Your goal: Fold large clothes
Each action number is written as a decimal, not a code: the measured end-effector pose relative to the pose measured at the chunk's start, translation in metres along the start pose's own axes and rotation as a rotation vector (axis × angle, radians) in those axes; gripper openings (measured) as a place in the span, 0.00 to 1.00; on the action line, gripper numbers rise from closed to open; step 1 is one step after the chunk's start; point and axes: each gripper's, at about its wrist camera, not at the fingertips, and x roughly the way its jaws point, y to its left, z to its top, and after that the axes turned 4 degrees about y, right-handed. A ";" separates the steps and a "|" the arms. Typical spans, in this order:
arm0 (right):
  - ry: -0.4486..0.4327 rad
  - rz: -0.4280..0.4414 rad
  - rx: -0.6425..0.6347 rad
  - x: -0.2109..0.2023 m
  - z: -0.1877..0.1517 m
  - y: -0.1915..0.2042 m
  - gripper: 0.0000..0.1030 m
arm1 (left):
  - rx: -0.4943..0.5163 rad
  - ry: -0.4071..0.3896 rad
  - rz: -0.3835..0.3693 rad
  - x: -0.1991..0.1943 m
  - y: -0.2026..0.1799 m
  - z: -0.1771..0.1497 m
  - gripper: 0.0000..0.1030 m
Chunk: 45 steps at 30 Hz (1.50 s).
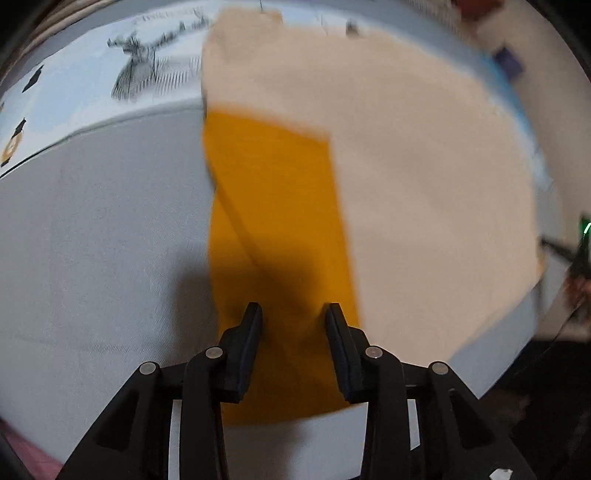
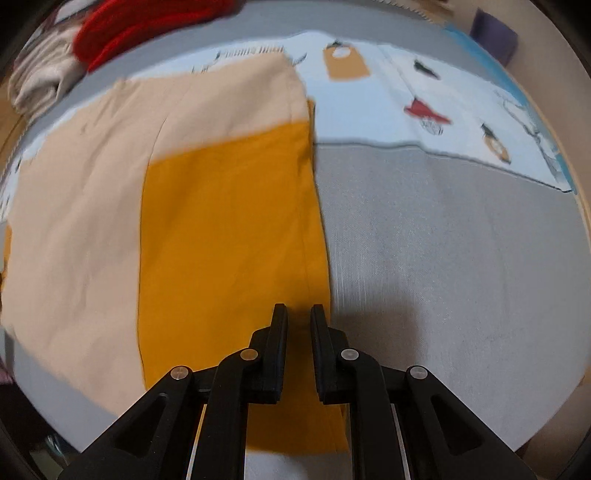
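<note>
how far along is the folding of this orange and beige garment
Done: the garment's beige part already lies folded over, leaving an orange strip showing, flat on the grey surface.

In hand: nothing gripped. The left gripper and right gripper both hover open over the strip's near end.

Left: the long shape probably still needs folding end to end.

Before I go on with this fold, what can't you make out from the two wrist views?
- Left wrist: orange cloth near edge, behind the left gripper.
- Right wrist: red item, blurred and cut off at the top.
- Either view: beige cloth garment type, motion blur.
</note>
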 end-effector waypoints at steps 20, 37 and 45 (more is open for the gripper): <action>-0.523 -0.052 0.102 -0.179 -0.083 0.055 0.16 | -0.207 -0.466 0.173 -0.100 -0.069 -0.095 0.33; -0.417 0.005 0.003 -0.131 -0.104 0.143 0.16 | -0.333 -0.461 0.066 -0.080 -0.065 -0.119 0.12; -0.385 0.061 0.001 -0.116 -0.084 0.179 0.16 | -0.441 -0.426 -0.034 -0.064 -0.043 -0.118 0.09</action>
